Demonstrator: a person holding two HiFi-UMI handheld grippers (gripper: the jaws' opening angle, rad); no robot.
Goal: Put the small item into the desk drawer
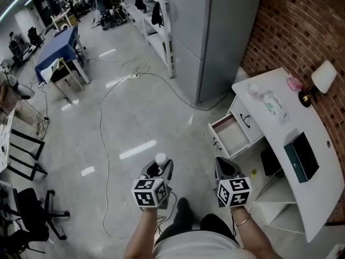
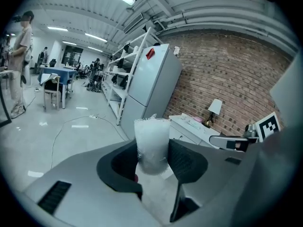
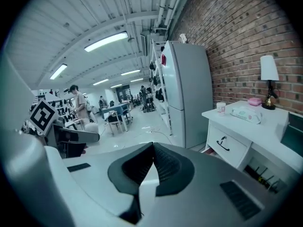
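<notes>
The small white item (image 2: 152, 143) sits gripped in the left claw (image 1: 159, 168), the right claw (image 3: 152, 167) is closed and empty, and the bench (image 1: 318, 161) drawer (image 1: 234, 134) stands open well apart, so the carry and drop-in are left.

The white frayed roll (image 2: 151, 148) is gripped upright; desk drawer (image 1: 233, 134) stands open.

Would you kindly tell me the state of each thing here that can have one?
left gripper: shut on the white item
white item: held upright between the jaws
right gripper: shut, empty
lower desk drawer: pulled open, looks empty
upper desk drawer: closed
fridge: doors closed
</notes>
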